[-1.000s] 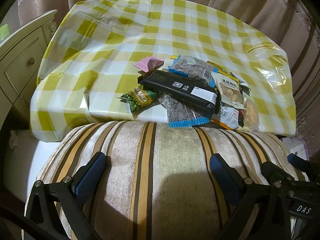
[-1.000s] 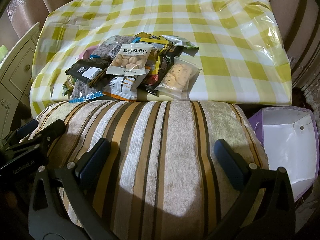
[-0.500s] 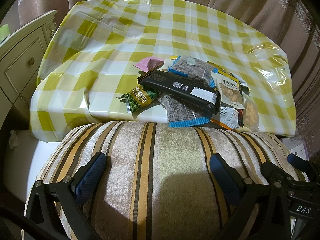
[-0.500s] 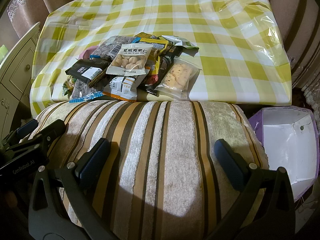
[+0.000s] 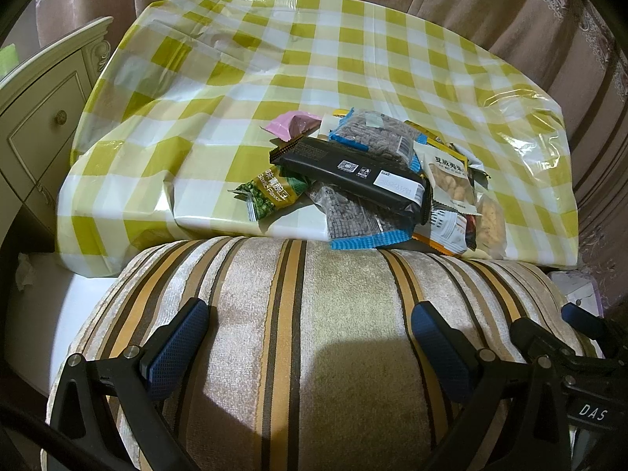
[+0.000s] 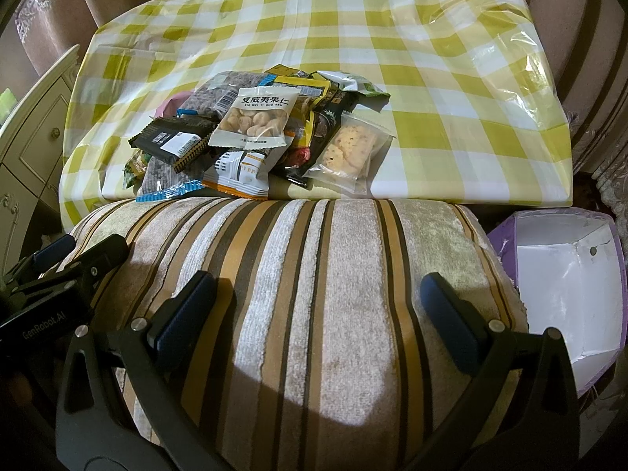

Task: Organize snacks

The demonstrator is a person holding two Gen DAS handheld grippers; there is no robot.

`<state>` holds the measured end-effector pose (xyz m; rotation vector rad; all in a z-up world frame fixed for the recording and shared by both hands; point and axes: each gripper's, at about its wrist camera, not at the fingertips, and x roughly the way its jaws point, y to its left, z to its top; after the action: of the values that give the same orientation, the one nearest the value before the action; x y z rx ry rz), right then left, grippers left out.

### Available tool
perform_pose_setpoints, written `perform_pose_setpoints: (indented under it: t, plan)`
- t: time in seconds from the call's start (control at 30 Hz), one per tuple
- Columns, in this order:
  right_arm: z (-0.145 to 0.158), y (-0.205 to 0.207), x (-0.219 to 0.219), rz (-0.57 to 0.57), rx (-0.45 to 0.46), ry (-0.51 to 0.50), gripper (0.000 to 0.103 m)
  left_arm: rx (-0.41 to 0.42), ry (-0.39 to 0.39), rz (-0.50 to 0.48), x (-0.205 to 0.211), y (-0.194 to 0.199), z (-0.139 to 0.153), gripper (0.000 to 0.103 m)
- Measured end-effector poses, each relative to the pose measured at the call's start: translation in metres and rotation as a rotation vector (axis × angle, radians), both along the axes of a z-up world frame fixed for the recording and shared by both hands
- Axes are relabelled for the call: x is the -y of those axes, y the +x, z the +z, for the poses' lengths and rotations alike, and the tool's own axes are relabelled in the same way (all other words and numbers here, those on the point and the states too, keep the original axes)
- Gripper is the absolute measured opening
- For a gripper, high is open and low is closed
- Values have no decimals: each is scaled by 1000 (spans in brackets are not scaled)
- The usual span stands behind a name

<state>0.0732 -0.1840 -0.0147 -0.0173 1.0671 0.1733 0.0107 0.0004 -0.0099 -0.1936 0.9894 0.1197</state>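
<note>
A pile of snack packets (image 5: 373,180) lies at the near edge of a table with a yellow-and-white checked cloth (image 5: 274,59). On top are a long black packet (image 5: 349,174), a green pea packet (image 5: 271,192) and a white nut packet (image 6: 257,117). A clear cookie bag (image 6: 347,149) lies at the pile's right side. My left gripper (image 5: 306,337) is open and empty above a striped cushion, short of the pile. My right gripper (image 6: 318,310) is open and empty above the same cushion.
The striped cushion (image 6: 314,274) sits between both grippers and the table. An open purple box with a white inside (image 6: 569,274) stands on the floor at the right. A cream drawer cabinet (image 5: 35,117) stands left of the table. Curtains hang behind.
</note>
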Motion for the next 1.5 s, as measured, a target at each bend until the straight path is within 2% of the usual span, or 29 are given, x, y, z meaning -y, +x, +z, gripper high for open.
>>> perform_pose_setpoints:
  t: [0.2,0.47,0.63,0.73,0.83,1.0,1.07,1.17,1.33,1.5]
  plan:
    - [1,-1,2,0,7,6,103,-3,-3,-2,1,0,0,103]
    - [3,1,-5,19,0,-53,103,-10,-40,-11,-1,-2,0,103]
    - [0,19,7,73,-82,29,103,1,-53,-11,-3,-3,3,103]
    - [-6,31,11,86,-96,55,103,11,-72,-7,-4,-2,6,103]
    - [-8,38,11,58,-102,57,103,28,-126,10,-11,4,9,101]
    - [-11,52,9,10,-107,54,103,57,-230,32,-20,22,9,85]
    - [-10,58,10,-6,-100,66,103,67,-303,45,-25,32,7,79]
    - [-8,66,10,-11,-90,112,102,82,-391,72,-33,46,3,78]
    - [-2,80,2,1,-41,172,99,101,-468,98,-39,67,-2,76]
    - [0,101,-10,13,-7,212,97,73,-543,130,-47,89,-16,67]
